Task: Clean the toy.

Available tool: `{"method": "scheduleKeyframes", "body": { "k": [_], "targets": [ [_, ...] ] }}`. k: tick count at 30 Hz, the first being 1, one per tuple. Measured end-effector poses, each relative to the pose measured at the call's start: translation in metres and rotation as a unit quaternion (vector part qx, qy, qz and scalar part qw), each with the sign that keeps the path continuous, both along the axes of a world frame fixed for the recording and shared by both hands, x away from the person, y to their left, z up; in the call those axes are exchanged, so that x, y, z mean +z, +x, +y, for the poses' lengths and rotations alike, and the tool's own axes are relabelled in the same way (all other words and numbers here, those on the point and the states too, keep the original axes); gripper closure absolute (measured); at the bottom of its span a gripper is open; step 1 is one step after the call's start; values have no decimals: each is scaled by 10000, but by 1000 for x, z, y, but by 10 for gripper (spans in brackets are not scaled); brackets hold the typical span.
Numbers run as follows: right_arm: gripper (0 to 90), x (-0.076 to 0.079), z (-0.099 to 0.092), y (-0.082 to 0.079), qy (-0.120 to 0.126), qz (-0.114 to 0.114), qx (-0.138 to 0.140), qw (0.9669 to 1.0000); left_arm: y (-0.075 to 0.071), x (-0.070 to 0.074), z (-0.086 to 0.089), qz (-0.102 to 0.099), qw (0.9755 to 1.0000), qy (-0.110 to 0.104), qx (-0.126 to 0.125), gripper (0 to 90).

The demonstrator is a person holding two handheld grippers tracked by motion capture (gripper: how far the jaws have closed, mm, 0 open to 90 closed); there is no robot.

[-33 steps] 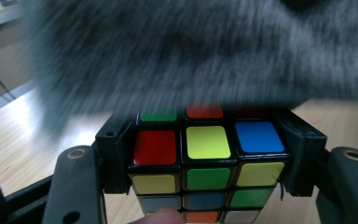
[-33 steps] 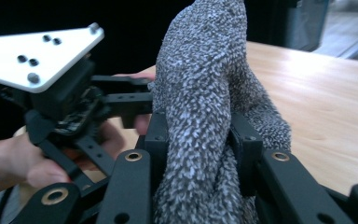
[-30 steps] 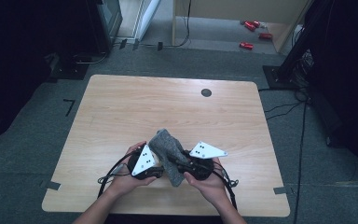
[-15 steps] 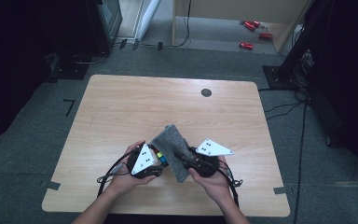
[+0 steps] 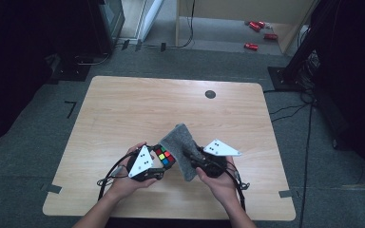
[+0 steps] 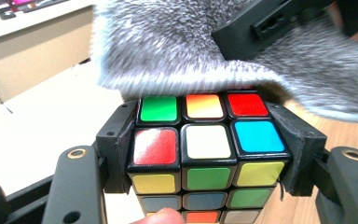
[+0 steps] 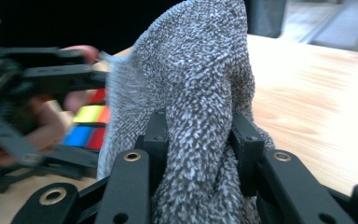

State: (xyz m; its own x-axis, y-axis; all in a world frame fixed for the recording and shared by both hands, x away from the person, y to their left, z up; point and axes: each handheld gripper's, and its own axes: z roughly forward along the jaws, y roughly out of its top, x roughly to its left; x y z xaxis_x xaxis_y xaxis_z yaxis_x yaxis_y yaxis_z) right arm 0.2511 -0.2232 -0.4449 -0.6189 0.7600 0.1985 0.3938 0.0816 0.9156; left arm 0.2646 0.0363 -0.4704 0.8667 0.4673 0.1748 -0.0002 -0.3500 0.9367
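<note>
Near the lower centre of the high view, the left gripper point(image 5: 158, 160) was clamped on the puzzle cube point(image 5: 164, 157) by its two sides. The grey cloth point(image 5: 183, 147), bunched tight between the jaws of the right gripper point(image 5: 200, 159), hung just right of the cube, its edge draped over the cube's far top.

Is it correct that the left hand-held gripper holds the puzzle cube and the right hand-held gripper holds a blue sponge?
Not quite. The right hand-held gripper holds a grey cloth, not a blue sponge, as the right gripper view shows. The left hand-held gripper does hold the puzzle cube.
</note>
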Motion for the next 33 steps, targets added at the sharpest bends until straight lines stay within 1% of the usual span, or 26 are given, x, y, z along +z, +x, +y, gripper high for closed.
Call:
{"method": "scheduleKeyframes", "body": {
  "k": [2, 3, 4, 7, 9, 10, 12, 13, 15, 17, 19, 20, 21, 22, 24, 25, 26, 27, 28, 29, 30, 31, 32, 33],
  "targets": [
    [664, 0, -8, 2, 359, 79, -42, 9993, -1, 2, 2, 6, 9997, -171, -150, 346],
    [663, 0, -10, 3, 507, 90, -3, 9987, -1, 3, 3, 20, 9994, -274, -212, 346],
    [663, 0, -11, 3, 596, 93, 77, 9981, -2, 4, 4, 20, 9991, -354, -250, 345],
    [663, -2, -7, 3, 664, 97, 353, 9971, -2, 6, 5, 46, 9982, -517, -314, 346],
    [663, -5, -3, 3, 629, 135, 517, 9966, -2, 7, 7, 48, 9977, -587, -336, 345],
    [668, -7, 0, 3, 609, 173, 618, 9961, -2, 8, 8, 40, 9977, -580, -347, 345],
    [670, -11, 3, 3, 575, 169, 666, 9960, -2, 8, 10, 40, 9978, -566, -356, 346],
    [670, -13, 2, 5, 593, 209, 705, 9955, -2, 8, 10, 58, 9976, -597, -355, 346],
    [670, -16, 1, 7, 608, 371, 780, 9944, -1, 9, 12, 78, 9970, -680, -356, 346],
    [669, -21, 0, 10, 465, 456, 795, 9947, 0, 10, 14, 94, 9964, -771, -333, 346],
    [668, -25, 1, 12, 173, 565, 760, 9954, 2, 11, 16, 113, 9958, -859, -301, 346],
    [668, -26, 2, 13, 42, 586, 720, 9957, 2, 11, 16, 113, 9958, -859, -301, 346],
    [667, -27, 1, 13, 6, 612, 669, 9959, 3, 12, 19, 130, 9952, -926, -270, 346],
    [667, -27, 0, 13, 50, 598, 640, 9961, 3, 12, 19, 130, 9952, -926, -270, 346],
    [667, -21, -4, 12, 267, 450, 570, 9970, 4, 13, 21, 144, 9951, -946, -256, 345],
    [667, -17, -6, 10, 439, 341, 568, 9968, 4, 12, 20, 147, 9951, -944, -269, 346],
    [667, -11, -8, 7, 682, 192, 599, 9957, 3, 12, 20, 147, 9951, -940, -278, 346],
    [666, -7, -9, 5, 826, 115, 630, 9945, 3, 11, 19, 156, 9951, -930, -295, 345],
    [666, -3, -9, 3, 978, 7, 707, 9927, 3, 11, 18, 159, 9951, -928, -314, 345],
    [666, -1, -9, 2, 1075, -47, 784, 9911, 2, 11, 17, 164, 9950, -929, -335, 345],
    [665, 0, -7, 1, 1089, -46, 884, 9901, 2, 11, 17, 170, 9949, -931, -354, 346],
    [665, -1, -4, 1, 1020, -25, 984, 9899, 2, 12, 17, 182, 9947, -947, -366, 346],
    [666, -4, -1, 1, 933, 21, 1016, 9904, 2, 12, 18, 172, 9951, -914, -332, 346],
    [666, -7, 0, 1, 924, 60, 990, 9908, 3, 12, 19, 210, 9947, -948, -327, 346]
  ]
}}
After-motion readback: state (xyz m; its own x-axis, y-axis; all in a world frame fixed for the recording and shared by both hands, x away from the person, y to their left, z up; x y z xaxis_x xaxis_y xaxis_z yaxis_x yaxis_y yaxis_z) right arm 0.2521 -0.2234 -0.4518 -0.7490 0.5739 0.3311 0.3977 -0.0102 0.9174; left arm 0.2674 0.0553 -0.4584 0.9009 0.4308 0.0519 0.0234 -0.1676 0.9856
